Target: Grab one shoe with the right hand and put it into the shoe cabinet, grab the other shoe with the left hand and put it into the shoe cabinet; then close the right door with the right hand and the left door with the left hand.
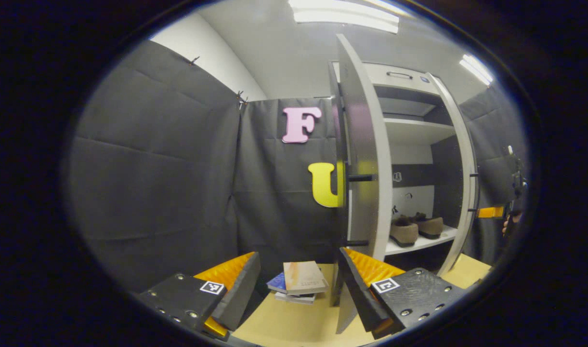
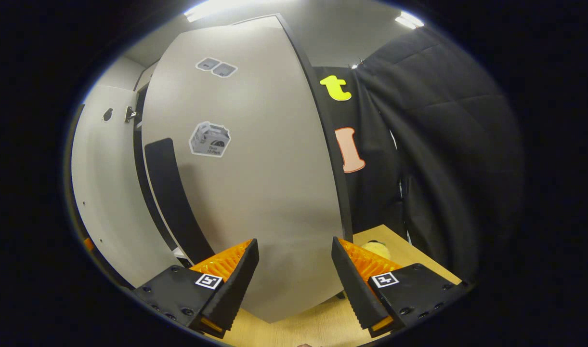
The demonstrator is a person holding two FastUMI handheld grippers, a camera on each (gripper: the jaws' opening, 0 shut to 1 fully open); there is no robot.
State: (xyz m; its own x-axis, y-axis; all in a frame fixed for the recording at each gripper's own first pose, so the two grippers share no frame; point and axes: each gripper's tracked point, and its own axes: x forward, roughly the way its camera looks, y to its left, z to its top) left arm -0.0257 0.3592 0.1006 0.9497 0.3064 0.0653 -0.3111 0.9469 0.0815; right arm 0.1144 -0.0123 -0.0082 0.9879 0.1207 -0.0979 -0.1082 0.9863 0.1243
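Ahead, left door (image 1: 363, 159) screens shoes (image 1: 414, 229); both grippers (image 1: 298, 284) (image 2: 294, 279) gape, empty.

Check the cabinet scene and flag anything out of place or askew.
Nothing looks damaged. Both shoes sit on a cabinet shelf; both doors, left and right, stand open. A stack of books lies behind the left door.
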